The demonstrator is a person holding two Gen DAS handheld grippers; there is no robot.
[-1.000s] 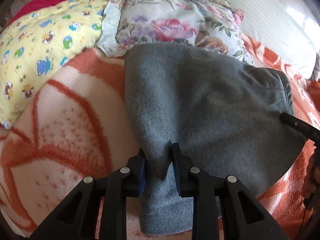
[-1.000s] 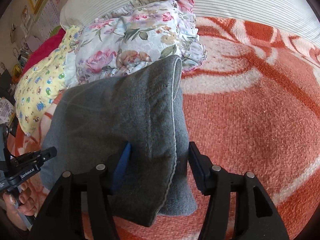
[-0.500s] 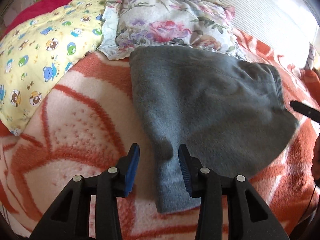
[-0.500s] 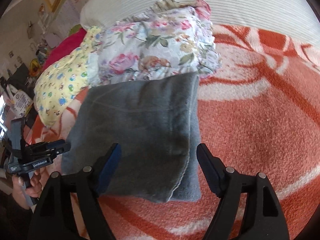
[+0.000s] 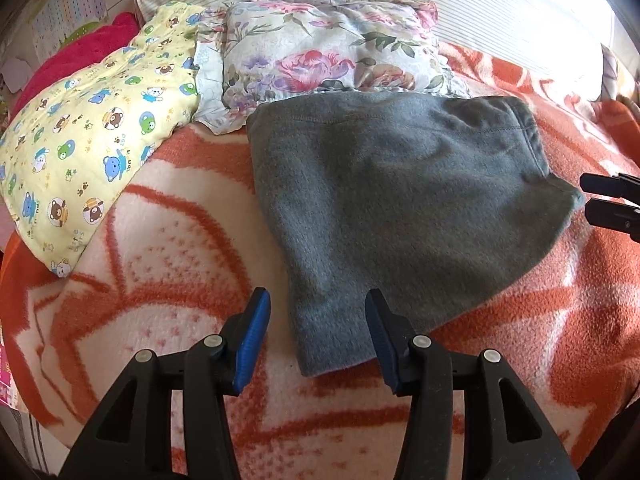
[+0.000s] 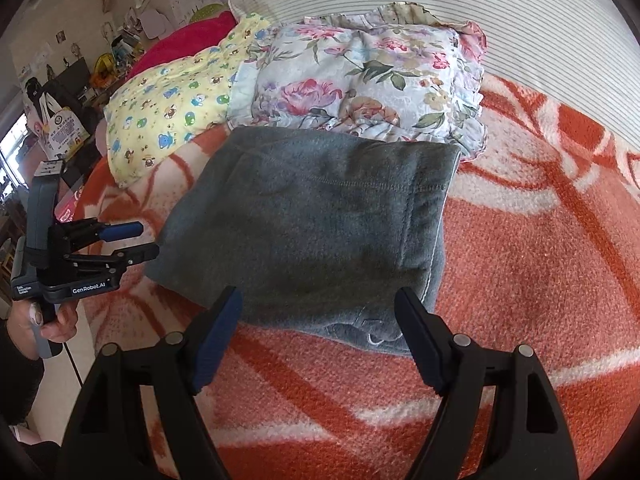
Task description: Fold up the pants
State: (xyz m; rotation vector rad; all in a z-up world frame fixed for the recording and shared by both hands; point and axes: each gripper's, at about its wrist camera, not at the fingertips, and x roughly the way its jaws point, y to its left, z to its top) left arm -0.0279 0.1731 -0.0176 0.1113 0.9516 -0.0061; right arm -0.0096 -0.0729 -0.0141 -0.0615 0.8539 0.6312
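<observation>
The folded grey fleece pants (image 5: pixel 400 216) lie just ahead of both gaping, empty grippers, left gripper (image 5: pixel 318 338) and right gripper (image 6: pixel 320 340), jaws having just been opening, long axis running between them.

Home bedroom, patterned blanket (image 5: pixel 168 264) on bed, floral pillow (image 6: pixel 360 76), cluttered shelves (image 6: pixel 100 60) behind

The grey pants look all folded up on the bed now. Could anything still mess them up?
Maybe. The folded grey pants have a loose corner lying between the open fingers of the left gripper, whose jaws have just been opening; it could snag and drag the fold apart. The right gripper is open over the near edge too, so it might catch there. The far edge touches the floral pillow, which could push it crooked if bumped.
</observation>
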